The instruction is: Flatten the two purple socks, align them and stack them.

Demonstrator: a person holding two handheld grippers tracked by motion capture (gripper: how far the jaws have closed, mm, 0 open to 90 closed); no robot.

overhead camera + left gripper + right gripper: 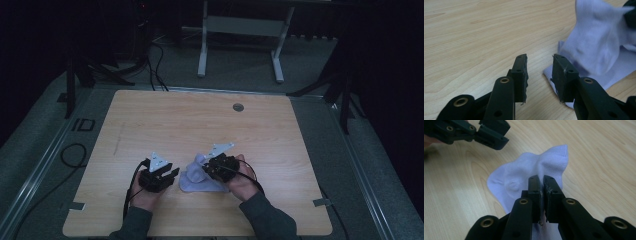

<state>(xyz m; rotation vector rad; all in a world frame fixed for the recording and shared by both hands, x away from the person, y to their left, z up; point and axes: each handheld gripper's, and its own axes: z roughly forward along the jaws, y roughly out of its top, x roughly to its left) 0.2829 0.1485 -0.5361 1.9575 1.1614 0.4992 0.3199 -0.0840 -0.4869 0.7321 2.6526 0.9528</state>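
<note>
Near the front-centre of the wooden table (165, 120) lies a pale lilac sock (524, 177), right gripper (541, 182) clamped on a pinch of fabric and lifting it. Left gripper (539, 72) sits just left of it, jaws apart, empty. Looks like the fold/flatten step; next move likely needs left to grab the near edge

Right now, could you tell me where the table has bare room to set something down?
The far half of the table, up to the round hole, is bare, as are both side edges. It is crowded near the front, around the sock.
</note>
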